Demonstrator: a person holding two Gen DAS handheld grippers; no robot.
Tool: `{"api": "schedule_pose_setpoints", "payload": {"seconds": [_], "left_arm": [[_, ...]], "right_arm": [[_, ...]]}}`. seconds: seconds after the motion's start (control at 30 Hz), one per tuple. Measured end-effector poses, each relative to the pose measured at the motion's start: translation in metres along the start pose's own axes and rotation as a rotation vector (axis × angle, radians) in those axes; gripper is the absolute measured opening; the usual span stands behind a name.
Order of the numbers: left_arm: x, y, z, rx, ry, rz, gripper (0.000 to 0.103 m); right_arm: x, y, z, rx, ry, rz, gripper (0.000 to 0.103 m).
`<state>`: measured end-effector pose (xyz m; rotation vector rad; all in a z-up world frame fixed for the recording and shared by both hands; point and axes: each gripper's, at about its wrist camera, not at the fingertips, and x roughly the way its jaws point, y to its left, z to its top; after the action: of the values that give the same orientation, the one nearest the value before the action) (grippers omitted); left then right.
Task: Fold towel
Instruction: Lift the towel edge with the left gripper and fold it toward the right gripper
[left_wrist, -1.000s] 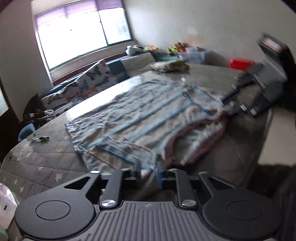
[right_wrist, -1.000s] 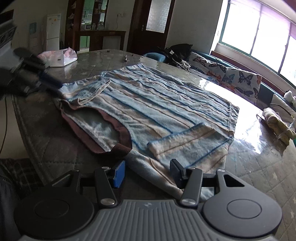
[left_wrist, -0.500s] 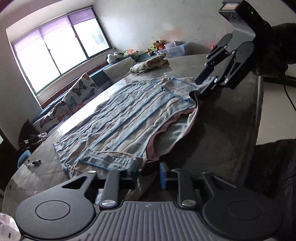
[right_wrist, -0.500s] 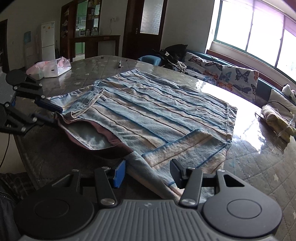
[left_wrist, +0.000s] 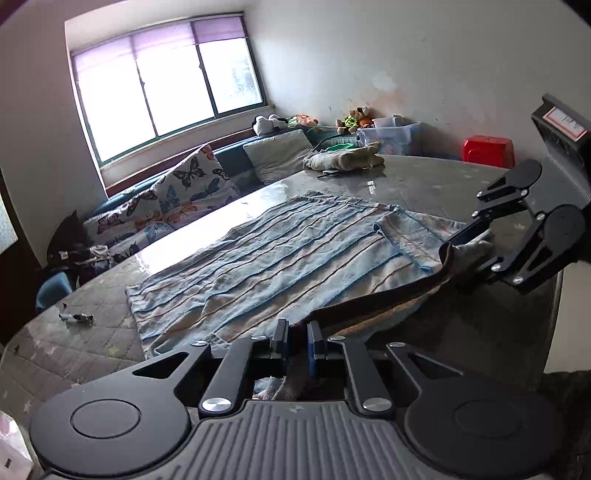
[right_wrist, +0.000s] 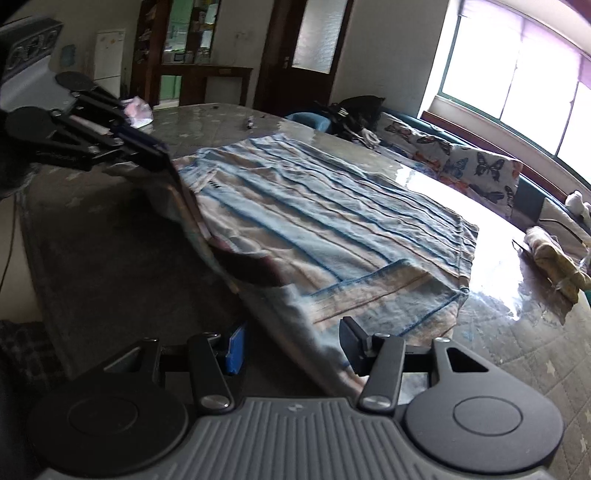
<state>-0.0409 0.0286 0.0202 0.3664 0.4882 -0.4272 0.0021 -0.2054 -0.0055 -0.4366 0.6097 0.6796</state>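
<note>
Towel (left_wrist: 295, 251) lies spread on the tabletop (left_wrist: 424, 188), long axis running from one tool to the other along the near edge, body stretching away toward the window (left_wrist: 166, 92). Left tool (left_wrist: 297, 343) is narrow, pinched on the near corner of the towel with cloth bunched between the pads. Right tool (right_wrist: 291, 347) is wide apart, its corner draped through the gap but not clamped, as far as the right wrist view shows. Both tools sit at the near hem, so the fold would go away from them, toward the window side. Versus a second ago: the near hem is lifted and pulled taut between the two corners, its dark underside showing, and the left tool has closed further on its corner.
</note>
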Motion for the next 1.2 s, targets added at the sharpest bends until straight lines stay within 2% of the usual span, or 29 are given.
{"api": "schedule_pose_setpoints", "payload": {"seconds": [0.07,0.1,0.23,0.27,0.3,0.33,0.4,0.6,0.73,0.87,0.93,0.97,1.03,1.2], "left_arm": [[-0.002,-0.003,-0.004,0.011,0.007,0.001,0.012],[-0.003,-0.004,-0.007,0.013,0.011,-0.001,0.014],[-0.011,-0.008,-0.020,0.015,0.025,-0.001,0.018],[-0.013,-0.010,-0.023,0.018,0.027,0.001,0.020],[-0.015,-0.012,-0.026,0.022,0.028,0.005,0.027],[-0.018,-0.013,-0.029,0.026,0.027,0.015,0.039],[-0.022,-0.015,-0.034,0.033,0.023,0.033,0.045],[-0.020,-0.018,-0.043,0.091,0.044,0.058,0.055],[-0.012,-0.018,-0.047,0.129,0.063,0.074,0.055],[-0.007,-0.011,-0.050,0.139,0.079,0.079,0.052],[-0.004,-0.008,-0.052,0.144,0.088,0.081,0.032],[-0.002,-0.006,-0.053,0.146,0.092,0.083,0.028],[-0.005,-0.002,-0.052,0.125,0.091,0.075,0.013],[-0.032,-0.007,-0.048,0.115,0.078,0.058,0.008]], "right_arm": [[0.006,-0.006,0.003,0.030,0.009,0.012,0.038],[0.007,-0.008,0.004,0.044,0.013,0.025,0.028],[0.009,-0.019,0.012,0.130,0.019,0.074,0.018],[0.008,-0.021,0.014,0.145,0.017,0.079,0.017],[0.007,-0.023,0.016,0.160,0.015,0.084,0.016],[0.006,-0.024,0.017,0.177,0.013,0.090,0.016],[0.004,-0.027,0.021,0.206,0.004,0.098,0.015],[-0.003,-0.035,0.035,0.247,-0.033,0.105,0.014],[-0.005,-0.037,0.043,0.248,-0.056,0.102,0.014],[-0.004,-0.038,0.049,0.242,-0.069,0.090,0.014],[-0.002,-0.038,0.049,0.235,-0.071,0.080,0.014],[-0.002,-0.037,0.049,0.231,-0.070,0.076,0.014],[0.001,-0.035,0.045,0.225,-0.062,0.070,0.013],[0.000,-0.031,0.036,0.219,-0.057,0.063,0.007]]}}
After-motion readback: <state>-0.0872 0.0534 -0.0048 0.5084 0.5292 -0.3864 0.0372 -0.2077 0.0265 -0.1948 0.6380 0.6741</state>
